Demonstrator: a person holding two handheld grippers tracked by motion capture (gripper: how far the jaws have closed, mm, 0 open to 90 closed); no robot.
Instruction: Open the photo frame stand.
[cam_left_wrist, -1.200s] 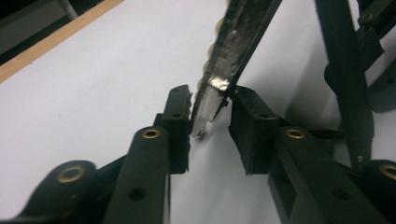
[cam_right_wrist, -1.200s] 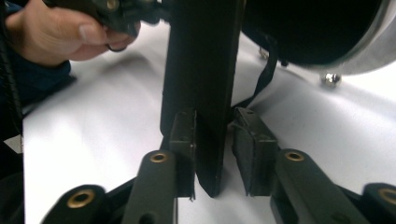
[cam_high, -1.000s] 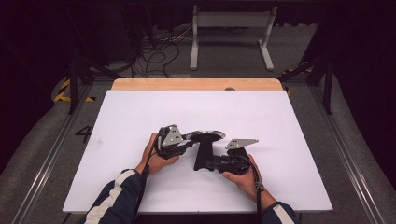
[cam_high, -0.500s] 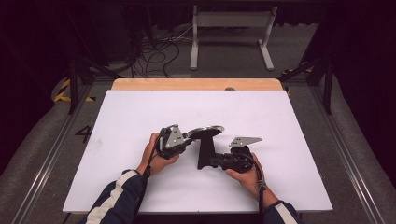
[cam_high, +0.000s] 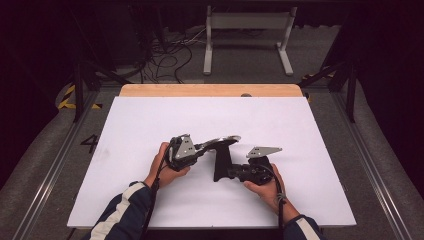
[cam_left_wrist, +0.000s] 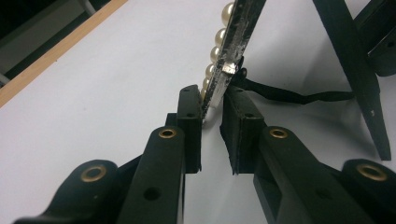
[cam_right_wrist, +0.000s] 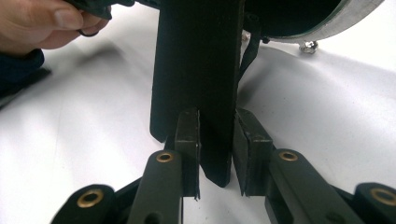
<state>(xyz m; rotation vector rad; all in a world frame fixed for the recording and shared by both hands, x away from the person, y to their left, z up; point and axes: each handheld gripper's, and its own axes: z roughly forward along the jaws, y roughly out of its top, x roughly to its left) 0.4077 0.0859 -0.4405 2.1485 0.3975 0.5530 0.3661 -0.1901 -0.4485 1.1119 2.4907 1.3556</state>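
The object is a pearl-edged frame with a black stand leg, held just above the white bench near its middle, between the two grippers.

The left gripper comes in from 9 o'clock. In the left gripper view its jaws straddle the frame's thin edge; whether the pads actually pinch it I cannot tell.

The right gripper comes in from 4 o'clock. In the right gripper view the leg runs straight up toward 12 o'clock between its jaws, which stand a little apart from it on both sides, so they look released around it rather than clenched.

A thin black strap links leg and frame. My guess is the next move swings the leg about its hinge, and the right gripper is the nearer one for that.
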